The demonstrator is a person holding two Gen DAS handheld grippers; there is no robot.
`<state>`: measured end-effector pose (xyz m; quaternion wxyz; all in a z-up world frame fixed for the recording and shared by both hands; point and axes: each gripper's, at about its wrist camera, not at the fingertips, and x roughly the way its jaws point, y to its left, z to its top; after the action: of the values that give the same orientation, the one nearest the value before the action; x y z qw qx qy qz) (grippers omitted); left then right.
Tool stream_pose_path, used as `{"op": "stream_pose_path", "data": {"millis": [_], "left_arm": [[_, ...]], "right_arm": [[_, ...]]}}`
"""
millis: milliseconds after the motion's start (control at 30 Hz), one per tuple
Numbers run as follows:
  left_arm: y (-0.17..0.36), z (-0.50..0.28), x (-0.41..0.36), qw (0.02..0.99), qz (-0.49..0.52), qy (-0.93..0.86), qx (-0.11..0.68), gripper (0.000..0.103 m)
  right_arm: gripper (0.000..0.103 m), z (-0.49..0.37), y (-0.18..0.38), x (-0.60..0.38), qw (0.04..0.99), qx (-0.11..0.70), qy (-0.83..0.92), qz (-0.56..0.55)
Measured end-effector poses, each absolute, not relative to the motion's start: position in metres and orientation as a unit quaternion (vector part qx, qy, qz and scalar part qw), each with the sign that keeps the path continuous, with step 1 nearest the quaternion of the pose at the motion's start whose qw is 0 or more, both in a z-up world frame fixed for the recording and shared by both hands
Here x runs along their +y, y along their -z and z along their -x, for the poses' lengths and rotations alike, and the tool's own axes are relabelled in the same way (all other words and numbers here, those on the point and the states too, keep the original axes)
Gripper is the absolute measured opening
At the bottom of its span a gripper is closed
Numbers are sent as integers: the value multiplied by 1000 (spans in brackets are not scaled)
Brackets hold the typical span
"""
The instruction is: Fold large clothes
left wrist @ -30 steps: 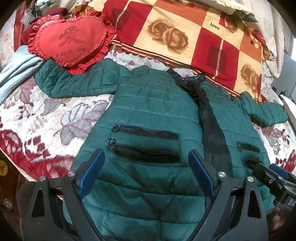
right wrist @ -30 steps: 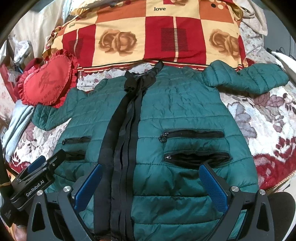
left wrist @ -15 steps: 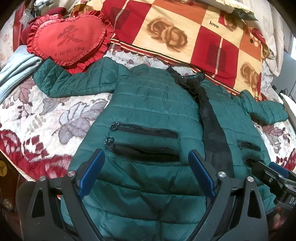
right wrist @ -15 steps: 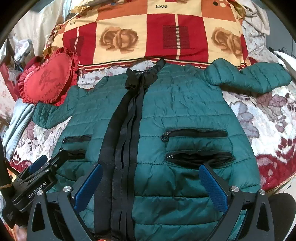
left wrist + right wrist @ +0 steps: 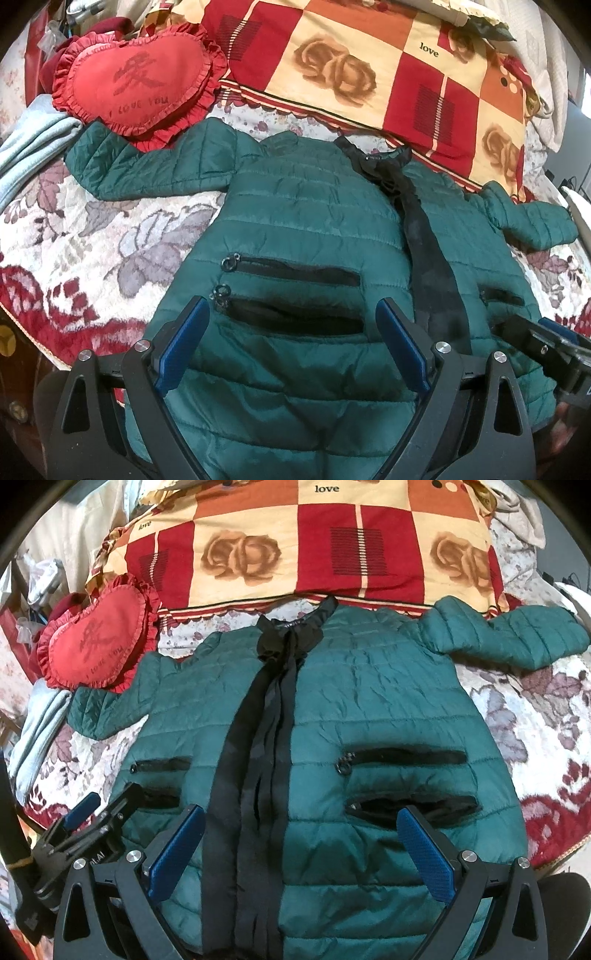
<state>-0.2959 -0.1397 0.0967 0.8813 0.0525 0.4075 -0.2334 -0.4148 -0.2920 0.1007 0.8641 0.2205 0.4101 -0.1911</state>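
Note:
A dark green quilted jacket [image 5: 306,221] [image 5: 369,716] lies flat, front up, on a floral bedspread, both sleeves spread sideways. A black placket strip [image 5: 258,738] runs down its middle, and black zip pockets [image 5: 291,269] sit on each side. My left gripper [image 5: 291,332] hovers open over the jacket's lower left panel, just below the pockets, holding nothing. Over the hem near the placket and the right pockets [image 5: 406,757], my right gripper [image 5: 301,834] is open too. Each gripper shows at the edge of the other's view. The hem is hidden behind the grippers.
A red heart-shaped cushion [image 5: 136,81] [image 5: 96,646] touches the left sleeve's cuff. A red and cream checked quilt [image 5: 369,66] lies just beyond the collar. Pale blue folded cloth [image 5: 33,136] sits at the far left. The floral bedspread [image 5: 74,240] reaches the bed's edges on both sides.
Both grippers have crept slightly forward over the jacket, so it sits a little lower and larger in view. Jaws stay open; the jacket has not moved.

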Motion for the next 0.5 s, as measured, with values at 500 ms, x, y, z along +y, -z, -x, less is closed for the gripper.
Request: {"op": "stream_pose_path", "data": {"millis": [500], "left_arm": [[-112, 267, -135, 888, -43, 236, 394, 92]], "right_arm": [[103, 375, -111, -293, 872, 406, 172, -213]]}}
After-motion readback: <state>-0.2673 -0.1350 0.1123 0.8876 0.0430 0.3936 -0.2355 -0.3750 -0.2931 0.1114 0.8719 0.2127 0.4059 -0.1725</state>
